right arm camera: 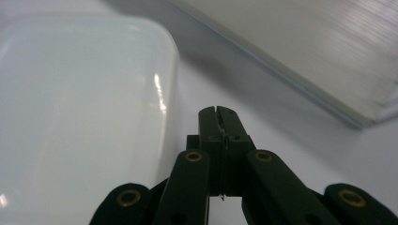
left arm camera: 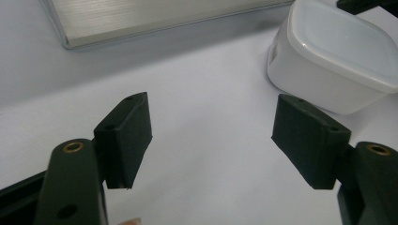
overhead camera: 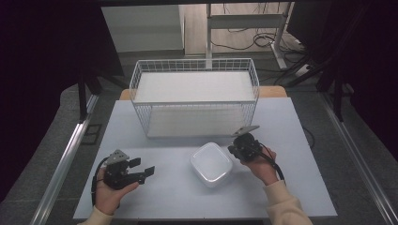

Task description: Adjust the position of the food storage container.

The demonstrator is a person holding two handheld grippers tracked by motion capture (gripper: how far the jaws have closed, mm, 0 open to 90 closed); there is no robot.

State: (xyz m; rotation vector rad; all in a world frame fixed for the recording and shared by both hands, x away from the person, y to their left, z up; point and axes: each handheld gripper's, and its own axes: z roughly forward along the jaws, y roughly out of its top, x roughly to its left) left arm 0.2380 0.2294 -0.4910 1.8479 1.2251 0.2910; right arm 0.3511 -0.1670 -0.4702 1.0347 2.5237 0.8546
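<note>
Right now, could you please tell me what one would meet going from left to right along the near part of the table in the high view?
Left gripper, black, jaws open → white lidded plastic container → right gripper, black, jaws shut.

high: overhead, forward-down | gripper views: low, close | shared: container (overhead camera: 211, 164)

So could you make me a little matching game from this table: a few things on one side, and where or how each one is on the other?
Things:
1. left claw
2. right claw
3. white lidded container
4. wire basket

States:
A. at the far side of the table
B. shut, holding nothing
C. open, holding nothing
D. on the table between the two claws

Pairs: 1-C, 2-B, 3-D, 4-A
</note>
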